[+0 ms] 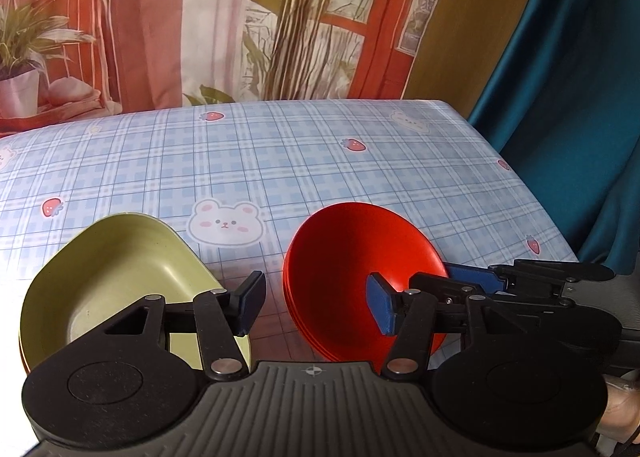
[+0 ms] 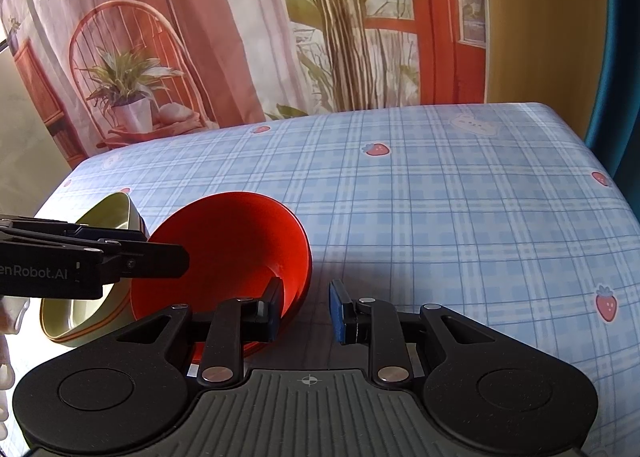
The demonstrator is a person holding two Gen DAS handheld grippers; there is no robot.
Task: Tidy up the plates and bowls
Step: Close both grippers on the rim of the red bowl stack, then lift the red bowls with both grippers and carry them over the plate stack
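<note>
Red bowls (image 1: 352, 269) stacked (three or so) on bench (image 1: 360, 161), green dish (image 1: 120, 277) just beside. Left tongs (image 1: 316, 307) spread, empty; right tongs (image 2: 306, 311) spread, straddling red rim. Looks light, stiff, slippery: pinch rim

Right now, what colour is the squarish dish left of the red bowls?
Pale green dish, clearest in the left wrist view.
</note>
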